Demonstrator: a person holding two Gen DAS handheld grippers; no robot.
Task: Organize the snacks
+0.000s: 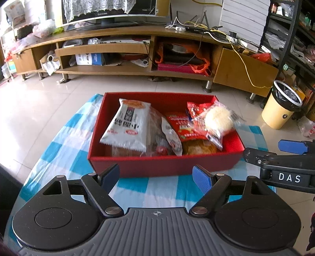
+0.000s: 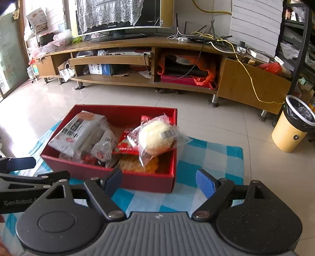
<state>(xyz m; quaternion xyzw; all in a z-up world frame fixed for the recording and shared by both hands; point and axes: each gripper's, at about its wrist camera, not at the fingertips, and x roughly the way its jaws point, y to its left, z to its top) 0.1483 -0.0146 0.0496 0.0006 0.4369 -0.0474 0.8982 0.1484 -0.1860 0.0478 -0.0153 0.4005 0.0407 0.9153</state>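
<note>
A red box [image 1: 163, 163] [image 2: 110, 175] stands on a blue-and-white checked cloth [image 1: 59, 149] [image 2: 208, 155]. It holds several snack packs: a white bag [image 1: 127, 126] [image 2: 74, 132], a red pack [image 1: 183, 126] [image 2: 126, 141], and a clear-wrapped pale round bun [image 1: 218, 119] [image 2: 155, 137] lying on top at the right, blurred. My left gripper [image 1: 156, 176] is open and empty just in front of the box. My right gripper [image 2: 159, 182] is open and empty near the box's front right corner; it also shows in the left wrist view [image 1: 275, 155].
A long wooden TV stand [image 1: 137, 59] [image 2: 157, 65] with a TV [image 1: 110, 11] and cables runs along the back. A yellow bin [image 1: 281, 106] [image 2: 293, 128] with a black liner stands at the right on the tiled floor.
</note>
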